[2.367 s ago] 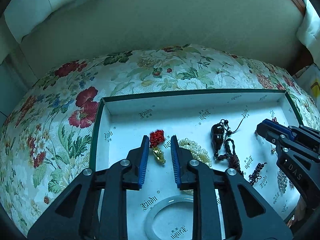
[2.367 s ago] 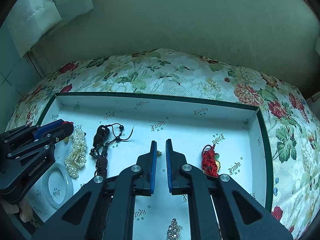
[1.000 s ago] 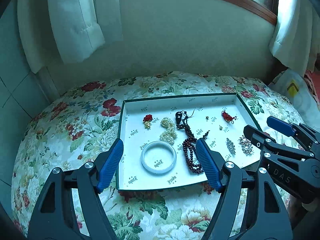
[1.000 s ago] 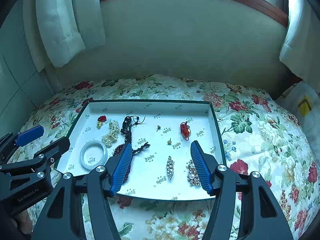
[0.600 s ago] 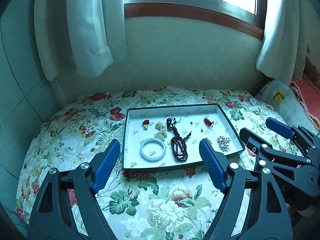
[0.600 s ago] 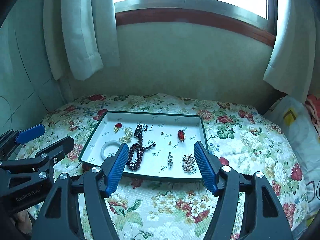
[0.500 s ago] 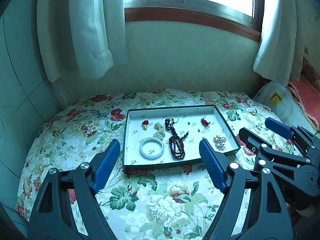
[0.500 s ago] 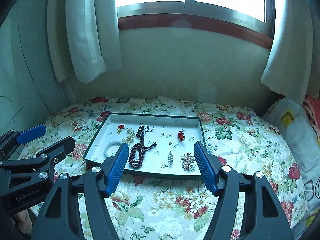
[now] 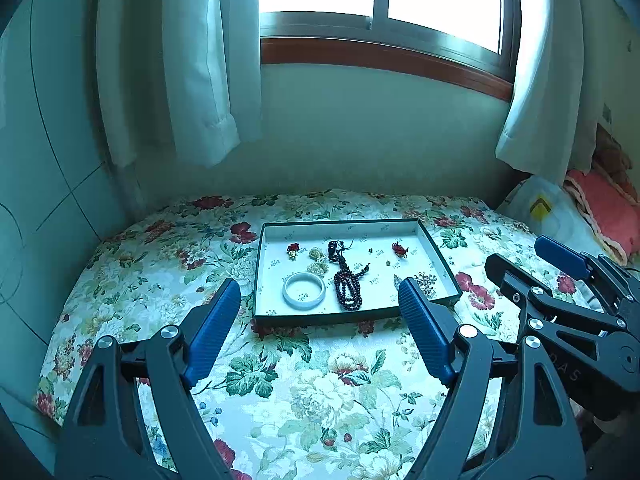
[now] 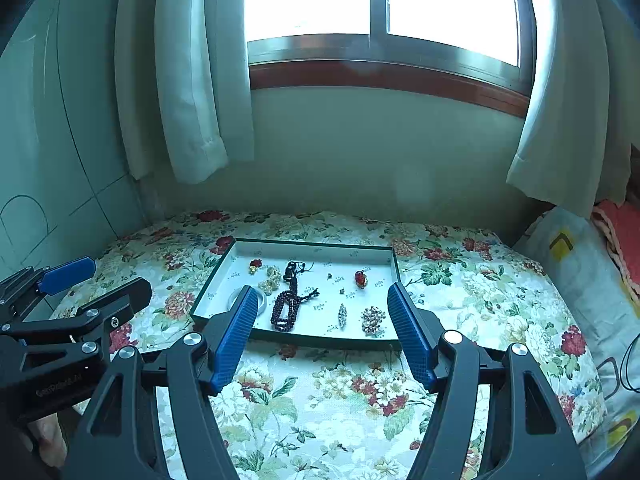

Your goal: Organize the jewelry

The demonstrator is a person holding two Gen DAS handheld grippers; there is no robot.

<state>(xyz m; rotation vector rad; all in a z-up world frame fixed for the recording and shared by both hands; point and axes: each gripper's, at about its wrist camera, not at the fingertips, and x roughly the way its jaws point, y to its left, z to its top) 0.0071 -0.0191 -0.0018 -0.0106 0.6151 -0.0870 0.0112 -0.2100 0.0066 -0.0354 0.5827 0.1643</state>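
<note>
There, on the floral bed (image 9: 320,380), the jewelry tray (image 9: 434,254) sat near the wall under the window (image 10: 380,0). Both the left gripper (image 9: 320,328) and right gripper (image 10: 320,328) hovered well back from it, jaws spread wide and holding nothing. Inside the tray lay a white bangle (image 9: 304,290), dark bead necklace (image 9: 347,288), pearl strand (image 9: 317,260) and red charm (image 10: 361,278).
</note>
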